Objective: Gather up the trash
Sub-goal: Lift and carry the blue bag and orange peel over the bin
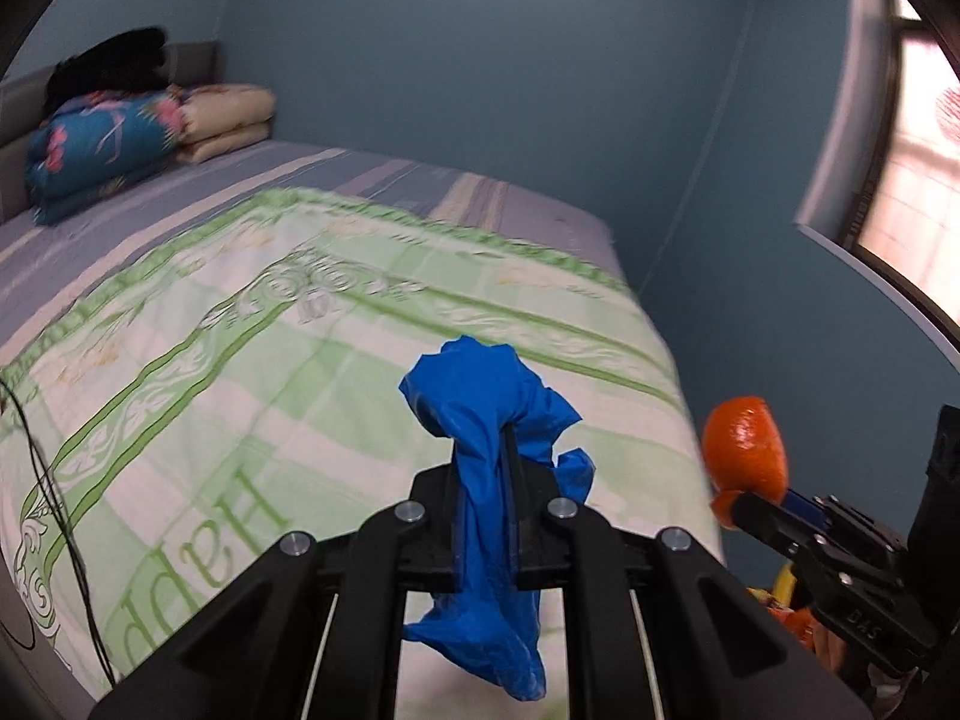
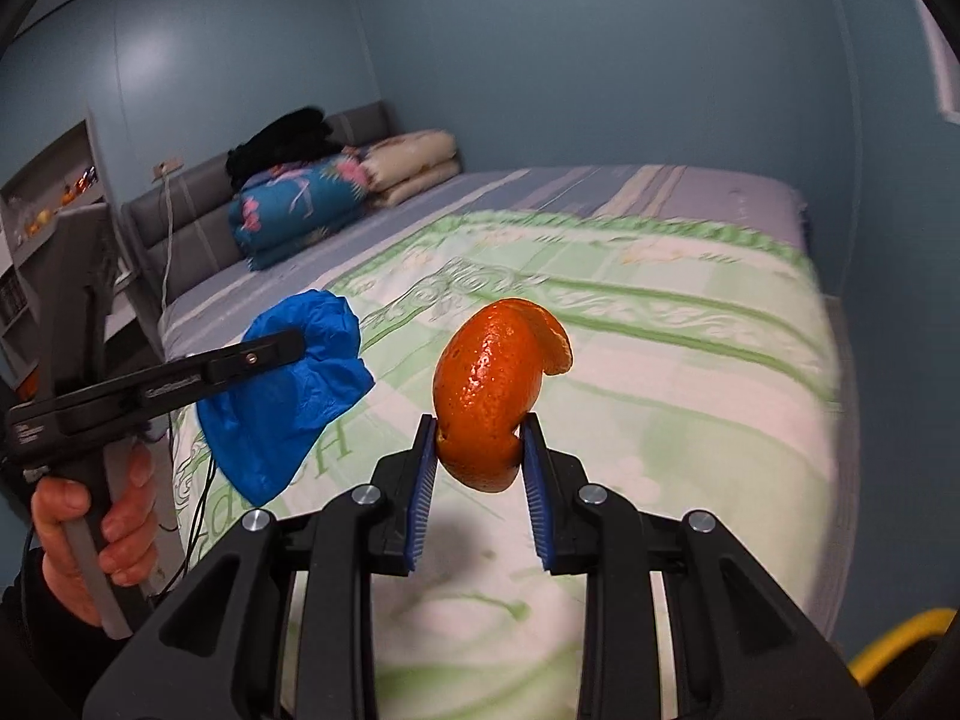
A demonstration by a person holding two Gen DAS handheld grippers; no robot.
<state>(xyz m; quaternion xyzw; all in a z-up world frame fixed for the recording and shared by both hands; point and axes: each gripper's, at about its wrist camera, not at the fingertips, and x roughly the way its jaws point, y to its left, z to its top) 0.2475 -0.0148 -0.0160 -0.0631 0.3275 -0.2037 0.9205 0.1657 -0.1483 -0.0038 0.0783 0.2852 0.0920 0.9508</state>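
My left gripper (image 1: 483, 438) is shut on a crumpled blue plastic bag (image 1: 489, 402), which hangs down between its fingers above the bed. The bag also shows in the right wrist view (image 2: 288, 384), pinched by the left gripper (image 2: 294, 343) at the left. My right gripper (image 2: 480, 429) is shut on a piece of orange peel (image 2: 492, 384), held above the bed. The peel also shows in the left wrist view (image 1: 747, 450) at the right, held by the right gripper (image 1: 735, 501).
Below is a bed with a green and white patterned sheet (image 1: 252, 324). Folded quilts (image 2: 300, 204) and a black garment (image 2: 282, 141) lie at its head. A black cable (image 1: 54, 498) runs over the bed's left side. A yellow-rimmed object (image 2: 900, 636) sits low right.
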